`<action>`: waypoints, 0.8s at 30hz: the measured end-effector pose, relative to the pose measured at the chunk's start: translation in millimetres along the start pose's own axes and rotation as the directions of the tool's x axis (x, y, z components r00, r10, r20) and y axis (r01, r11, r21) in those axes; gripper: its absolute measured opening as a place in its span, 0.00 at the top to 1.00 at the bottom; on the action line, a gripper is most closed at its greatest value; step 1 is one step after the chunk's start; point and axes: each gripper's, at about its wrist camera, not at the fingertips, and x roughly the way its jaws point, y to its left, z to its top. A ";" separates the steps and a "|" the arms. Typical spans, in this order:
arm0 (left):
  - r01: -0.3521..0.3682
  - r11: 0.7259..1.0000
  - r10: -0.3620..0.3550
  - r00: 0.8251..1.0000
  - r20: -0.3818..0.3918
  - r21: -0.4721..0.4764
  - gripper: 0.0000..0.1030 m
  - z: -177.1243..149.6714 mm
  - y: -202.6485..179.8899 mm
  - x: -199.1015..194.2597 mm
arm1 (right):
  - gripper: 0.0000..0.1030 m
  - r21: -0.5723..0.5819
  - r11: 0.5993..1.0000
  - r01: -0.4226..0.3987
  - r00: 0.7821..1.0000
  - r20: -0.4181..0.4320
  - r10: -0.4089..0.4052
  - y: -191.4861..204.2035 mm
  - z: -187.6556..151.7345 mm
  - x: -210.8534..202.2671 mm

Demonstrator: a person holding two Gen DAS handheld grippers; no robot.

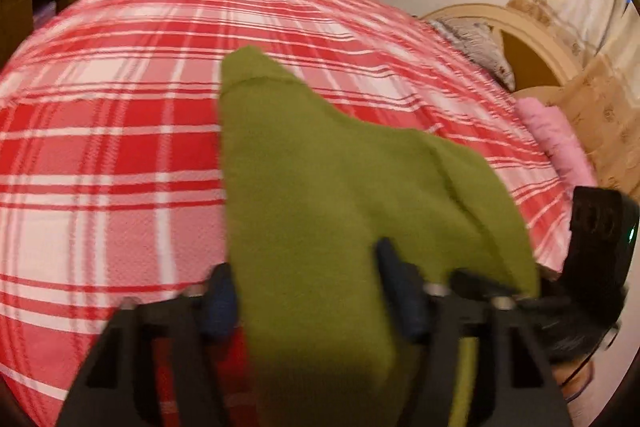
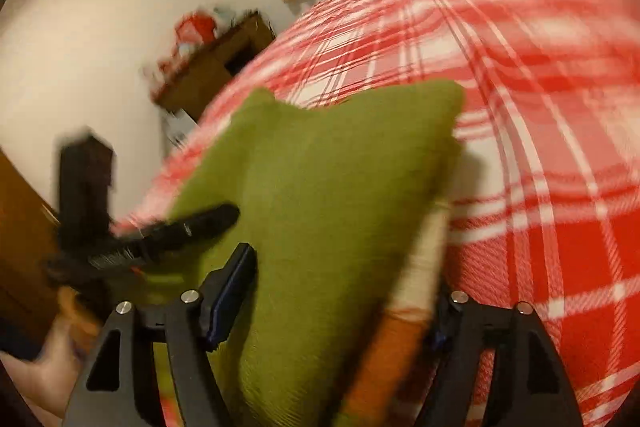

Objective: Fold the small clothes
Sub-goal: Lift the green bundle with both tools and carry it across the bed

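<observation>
with both the left gripper [image 1: 308,291] and right gripper [image 2: 340,311] parted around the green garment [image 1: 320,187], loosened cloth may slump crooked on the plaid bedspread [image 1: 100,147].

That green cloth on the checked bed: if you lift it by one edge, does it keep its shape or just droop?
Probably it droops: the green cloth already lies in soft folds and bends over itself. It looks light, a thin knit with a stitched hem. It likely drags rather than slides on the textured bedspread, so a push would bunch it up.
</observation>
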 end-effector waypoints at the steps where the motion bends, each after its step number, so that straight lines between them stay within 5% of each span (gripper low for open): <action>1: -0.018 1.000 0.018 1.000 0.006 0.003 0.48 -0.2 -2.5 -0.2 | 0.53 0.012 1.000 -0.009 1.000 0.000 0.009 0.6 0.4 -0.5; 7: -0.074 0.997 0.074 0.997 0.030 0.029 0.62 -1.2 -16.9 -13.7 | 0.63 0.009 0.998 0.060 0.998 0.030 -0.061 18.9 0.3 -14.2; 24: -0.165 0.985 0.158 0.980 0.123 0.052 0.63 -27.3 -14.7 -93.3 | 0.63 -0.049 0.999 0.013 0.995 0.103 -0.008 114.7 -29.0 -64.4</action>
